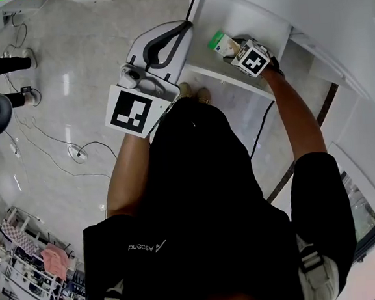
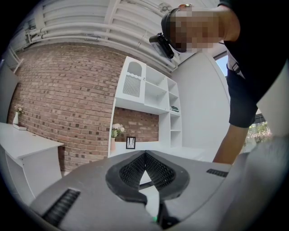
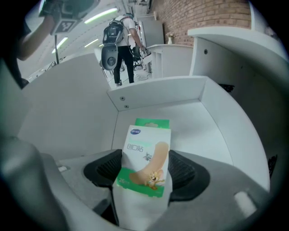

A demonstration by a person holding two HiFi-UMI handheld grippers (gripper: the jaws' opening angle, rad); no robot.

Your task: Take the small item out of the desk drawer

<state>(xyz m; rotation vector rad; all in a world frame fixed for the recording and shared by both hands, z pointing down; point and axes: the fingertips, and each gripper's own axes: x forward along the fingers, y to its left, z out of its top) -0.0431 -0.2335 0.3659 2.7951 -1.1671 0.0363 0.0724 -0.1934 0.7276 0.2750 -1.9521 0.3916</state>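
A small green-and-white box of plasters (image 3: 144, 158) stands upright between the pads of my right gripper (image 3: 145, 168), which press on its two sides. It is held just above the floor of the open white drawer (image 3: 153, 92). In the head view, the right gripper (image 1: 231, 47) reaches into the drawer (image 1: 254, 13) with the box (image 1: 220, 43) at its tip. My left gripper (image 1: 185, 26) hovers to the left of the drawer, outside it. Its jaws meet at the tips with nothing between them, as the left gripper view also shows (image 2: 145, 155).
The white desk top (image 1: 331, 3) overhangs the drawer on the right. Cables (image 1: 77, 152) trail over the pale floor on the left. A white shelf unit (image 2: 149, 94) stands against a brick wall. A person with a backpack (image 3: 122, 49) stands far behind the drawer.
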